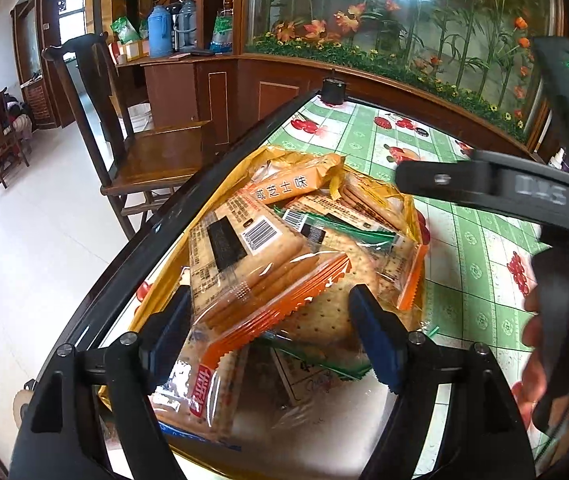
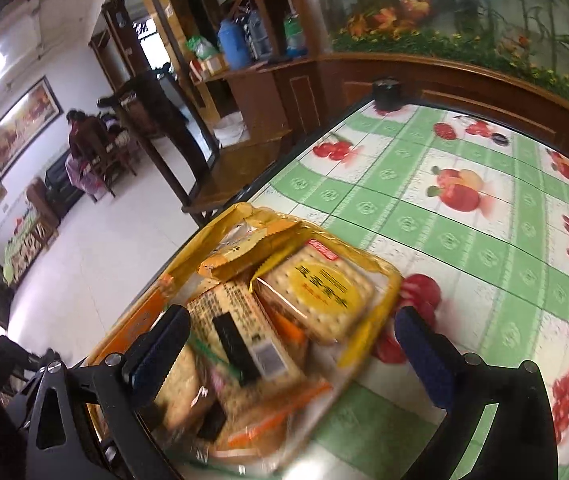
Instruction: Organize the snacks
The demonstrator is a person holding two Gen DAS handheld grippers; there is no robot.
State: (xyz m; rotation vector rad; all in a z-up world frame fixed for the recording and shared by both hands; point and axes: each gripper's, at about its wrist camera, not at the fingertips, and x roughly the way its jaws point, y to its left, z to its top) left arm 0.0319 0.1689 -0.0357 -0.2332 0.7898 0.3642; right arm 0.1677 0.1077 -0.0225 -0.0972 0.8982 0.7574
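The snacks sit heaped in an open yellow bag [image 1: 414,216] right at the left edge of the table [image 1: 480,248], beside a wooden chair [image 1: 152,156], so a careless nudge from that side could tip packets onto the floor. The left gripper [image 1: 272,328] hangs over the heap with its fingers wide around an orange-trimmed cracker packet [image 1: 260,280], not clamped, and a hard squeeze might crush it. Further right, the right gripper [image 2: 296,340] is also spread wide and empty, and could snag the bag's loose rim.
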